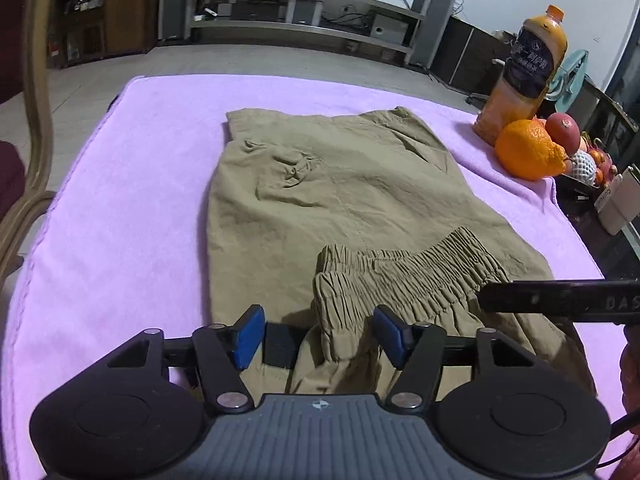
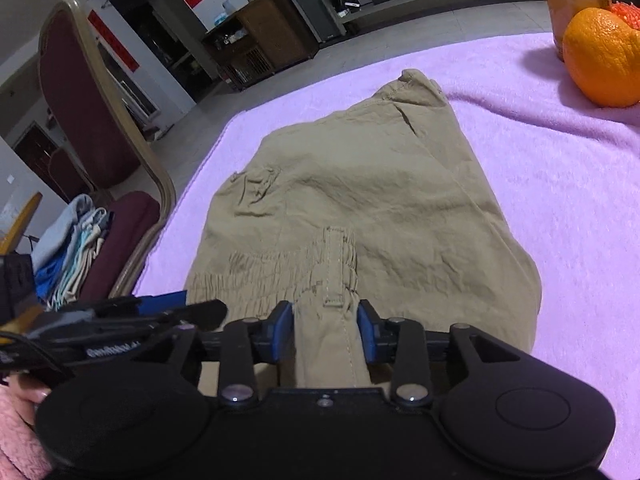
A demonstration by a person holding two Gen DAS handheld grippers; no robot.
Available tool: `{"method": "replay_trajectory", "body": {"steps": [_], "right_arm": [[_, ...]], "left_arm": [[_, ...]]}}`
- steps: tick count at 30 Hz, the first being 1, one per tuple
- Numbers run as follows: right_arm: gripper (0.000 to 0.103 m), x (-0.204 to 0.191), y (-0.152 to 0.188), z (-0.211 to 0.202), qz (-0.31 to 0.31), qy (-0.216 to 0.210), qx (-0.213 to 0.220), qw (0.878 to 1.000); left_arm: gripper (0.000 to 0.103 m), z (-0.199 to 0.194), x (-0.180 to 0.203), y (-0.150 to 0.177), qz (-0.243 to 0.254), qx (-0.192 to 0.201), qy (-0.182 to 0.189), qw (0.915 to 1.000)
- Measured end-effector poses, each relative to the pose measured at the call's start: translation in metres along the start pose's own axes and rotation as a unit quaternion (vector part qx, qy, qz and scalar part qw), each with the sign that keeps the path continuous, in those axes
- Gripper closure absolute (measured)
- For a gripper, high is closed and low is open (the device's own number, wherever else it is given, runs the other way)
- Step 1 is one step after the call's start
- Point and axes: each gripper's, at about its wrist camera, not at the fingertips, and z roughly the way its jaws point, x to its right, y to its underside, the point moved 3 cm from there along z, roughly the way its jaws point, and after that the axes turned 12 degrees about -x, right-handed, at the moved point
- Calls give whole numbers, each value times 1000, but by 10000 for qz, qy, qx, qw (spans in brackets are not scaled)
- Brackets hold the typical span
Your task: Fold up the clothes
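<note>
Khaki trousers (image 1: 340, 184) lie folded on a lilac blanket (image 1: 140, 200), their gathered elastic waistband (image 1: 408, 276) turned back towards me. My left gripper (image 1: 320, 336) stands open at the near left of the waistband. A ridge of cloth rises between its blue pads (image 1: 248, 336) without being pinched. In the right wrist view the trousers (image 2: 380, 200) fill the middle. My right gripper (image 2: 325, 330) is shut on a raised strip of the khaki cloth just below the belt loop (image 2: 334, 268). The left gripper (image 2: 160, 312) shows as a dark bar at the left.
An orange (image 1: 526, 150), an apple (image 1: 564, 130) and a juice bottle (image 1: 524, 68) stand at the blanket's far right corner, with a white box (image 1: 620, 204) beside them. A maroon chair (image 2: 80, 92) on the left holds a pile of clothes (image 2: 76, 240).
</note>
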Motion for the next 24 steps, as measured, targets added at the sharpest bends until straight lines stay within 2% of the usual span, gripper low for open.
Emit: {"method": "replay_trajectory", "body": {"steps": [1, 3, 4, 5, 6, 7, 8, 14, 16, 19, 24], "right_arm": [[57, 1, -2, 2, 42, -14, 14, 10000], [55, 2, -6, 5, 118, -21, 35, 9999], [62, 1, -7, 8, 110, 74, 18, 9999], [74, -2, -6, 11, 34, 226, 0, 9997], [76, -6, -6, 12, -62, 359, 1, 9993], [79, -12, -4, 9, -224, 436, 65, 9988], [80, -18, -3, 6, -380, 504, 132, 9979], [82, -51, 27, -48, -965, 464, 720, 9916], [82, -71, 48, -72, -1432, 553, 1055, 9825], [82, -95, 87, -101, -1918, 706, 1502, 9673], [82, -104, 136, -133, -1881, 669, 1735, 9644]], "left_arm": [[41, 2, 0, -1, -59, -19, 63, 10000], [45, 3, 3, -1, -11, 17, 142, 9999], [52, 2, 6, 0, 106, 59, 151, 9998], [65, 1, 9, 0, 222, 102, 160, 9996], [70, -2, 14, 2, 370, 180, 99, 9991], [82, -7, 20, 4, 541, 283, -13, 9981], [87, -11, 26, 6, 702, 382, -114, 9967], [87, -66, 41, 38, 1007, 985, -151, 9899], [87, -96, 52, 57, 1209, 1388, -269, 9826], [88, -135, 64, 94, 1154, 1841, -256, 9758], [88, -174, 88, 143, 1432, 2262, -369, 9628]]}}
